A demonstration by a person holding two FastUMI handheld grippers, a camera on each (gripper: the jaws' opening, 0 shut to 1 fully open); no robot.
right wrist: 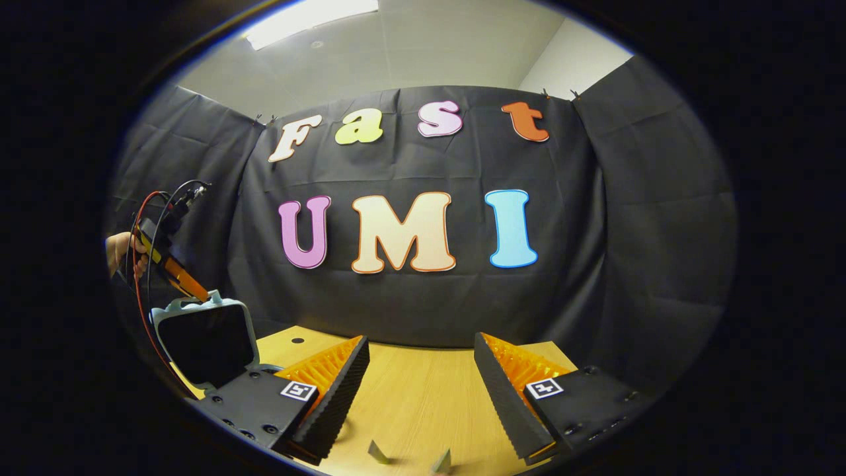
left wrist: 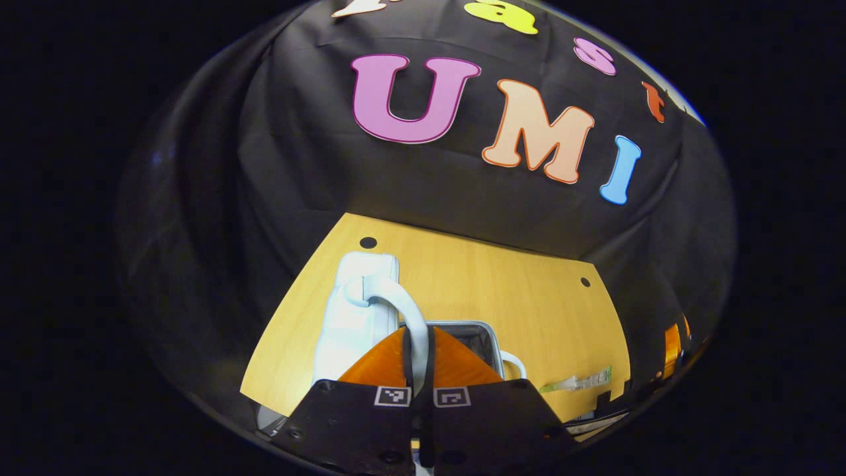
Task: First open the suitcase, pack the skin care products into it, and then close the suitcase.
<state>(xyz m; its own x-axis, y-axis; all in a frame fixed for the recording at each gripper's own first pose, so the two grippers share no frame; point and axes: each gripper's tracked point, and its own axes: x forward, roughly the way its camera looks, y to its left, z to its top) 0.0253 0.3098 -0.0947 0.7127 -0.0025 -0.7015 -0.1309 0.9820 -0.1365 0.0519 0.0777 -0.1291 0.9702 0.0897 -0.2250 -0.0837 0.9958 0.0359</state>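
The little white suitcase (left wrist: 353, 311) stood near the left edge of the wooden table (left wrist: 522, 304), with its lid (right wrist: 205, 340) lifted up. You had your left gripper (left wrist: 418, 370) at the top of that lid. Its two fingers were pressed together on the white handle (left wrist: 396, 301). In the right gripper view, your hand (right wrist: 122, 254) held that gripper above the lid. A clear skin care packet (left wrist: 578, 381) lay near the right edge of the table. Your right gripper (right wrist: 422, 390) hung over the middle of the table, its fingers wide apart with nothing between them.
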